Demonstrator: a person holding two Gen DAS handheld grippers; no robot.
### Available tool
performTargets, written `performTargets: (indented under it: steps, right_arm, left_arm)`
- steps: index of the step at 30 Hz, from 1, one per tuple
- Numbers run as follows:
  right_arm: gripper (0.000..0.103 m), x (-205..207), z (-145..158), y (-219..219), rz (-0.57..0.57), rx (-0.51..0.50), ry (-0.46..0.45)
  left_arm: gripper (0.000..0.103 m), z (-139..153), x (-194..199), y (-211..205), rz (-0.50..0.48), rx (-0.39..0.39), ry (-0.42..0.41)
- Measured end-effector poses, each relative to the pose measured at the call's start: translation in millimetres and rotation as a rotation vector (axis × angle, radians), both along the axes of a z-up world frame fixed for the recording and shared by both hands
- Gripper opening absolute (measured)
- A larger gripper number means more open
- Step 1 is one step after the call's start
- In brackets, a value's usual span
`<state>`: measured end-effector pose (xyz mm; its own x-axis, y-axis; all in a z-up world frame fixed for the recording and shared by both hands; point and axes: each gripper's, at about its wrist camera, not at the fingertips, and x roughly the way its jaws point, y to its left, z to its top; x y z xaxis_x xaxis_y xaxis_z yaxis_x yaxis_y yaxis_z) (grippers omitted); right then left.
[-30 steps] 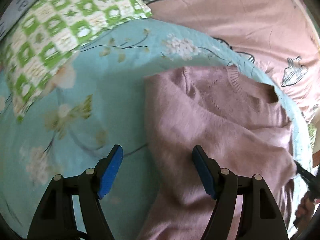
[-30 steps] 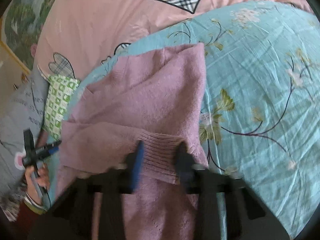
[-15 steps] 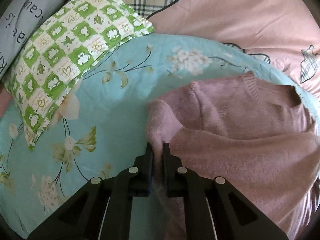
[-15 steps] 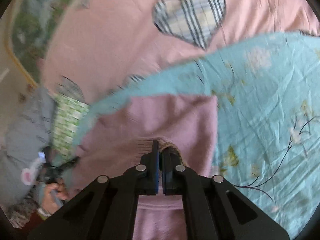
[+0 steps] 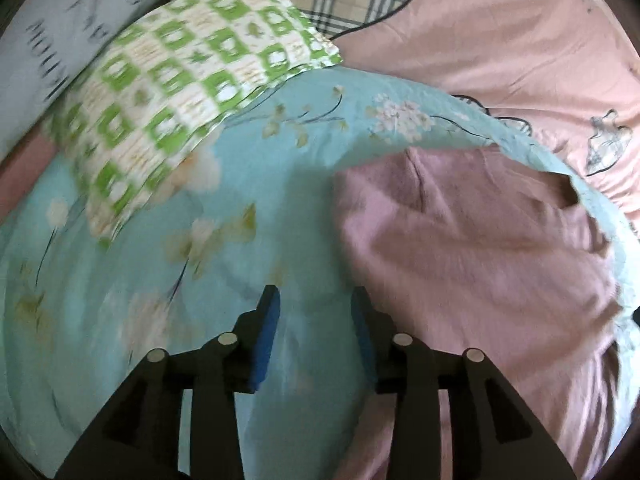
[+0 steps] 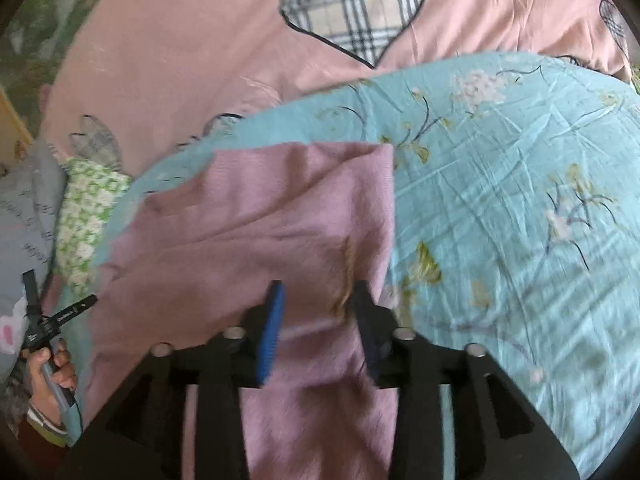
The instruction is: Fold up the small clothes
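Note:
A pink knit sweater [image 5: 472, 248] lies folded on a light blue floral cloth [image 5: 224, 264]. In the left wrist view my left gripper [image 5: 314, 300] is open and empty over the blue cloth, just left of the sweater's edge. In the right wrist view the sweater [image 6: 256, 232] fills the middle, and my right gripper [image 6: 318, 294] is open above it near its right edge, holding nothing. The left gripper and the hand holding it [image 6: 48, 360] show at the far left of that view.
A green and white checked pillow [image 5: 180, 92] and a grey pillow [image 5: 52, 40] lie at the back left. A pink bedsheet [image 6: 192, 52] with a plaid heart [image 6: 352, 8] lies beyond the blue cloth.
Both grippers were shut on the sweater's edges half a second ago. Both have opened and let it go, and the sweater now lies folded on the blue cloth.

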<state>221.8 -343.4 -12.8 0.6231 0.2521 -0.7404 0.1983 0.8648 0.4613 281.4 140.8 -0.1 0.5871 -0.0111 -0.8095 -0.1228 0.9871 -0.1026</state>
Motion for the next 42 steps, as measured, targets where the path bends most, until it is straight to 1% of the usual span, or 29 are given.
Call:
performTargets:
  steps: [1,3,4,5,7,12,15,20,26,31,34,37,40,42]
  right_arm:
    - [0.041,-9,2,4,0.01,0.014,-0.005]
    - [0.042,-29,5,13,0.025,0.04,-0.005]
    - [0.042,-39,6,18,0.032,0.05,-0.002]
    - [0.042,-48,5,22,0.035,0.055,0.001]
    - [0.042,-67,5,32,0.049,0.068,0.006]
    - [0.044,-114,8,48,0.059,0.114,-0.005]
    - [0.045,-142,8,53,0.068,0.162,-0.015]
    - [0.045,-178,6,60,0.069,0.186,-0.021]
    - [0.045,-218,-8,58,0.017,0.227,0.001]
    - [0.045,-246,-17,47,-0.022,0.235,0.028]
    - [0.045,-263,-20,37,-0.038,0.251,0.029]
    - [0.045,-277,-23,31,-0.047,0.287,0.028]
    - [0.045,-289,-26,29,-0.035,0.305,0.038]
    - [0.045,-294,-29,32,-0.012,0.323,0.055]
  left_arm:
    - [0.038,2,-16,4,-0.001,-0.029,0.0]
    - [0.046,3,-46,6,-0.002,-0.056,0.004]
    - [0.051,2,-64,6,-0.007,-0.062,0.006]
    - [0.054,1,-74,6,-0.009,-0.061,0.007]
    - [0.057,-3,-105,5,-0.024,-0.057,0.02]
    - [0.058,-14,-164,2,-0.072,-0.065,0.07]
    - [0.058,-19,-198,4,-0.085,-0.089,0.08]
    - [0.058,-26,-242,7,-0.096,-0.131,0.107]
    - [0.062,-34,-281,0,-0.143,-0.123,0.122]
    - [0.064,-40,-300,-11,-0.172,-0.126,0.133]
    - [0.062,-43,-310,-17,-0.194,-0.165,0.142]
    - [0.062,-45,-322,-20,-0.198,-0.212,0.13]
    - [0.062,-49,-330,-19,-0.204,-0.294,0.127]
    - [0.06,-50,-331,-19,-0.199,-0.308,0.127]
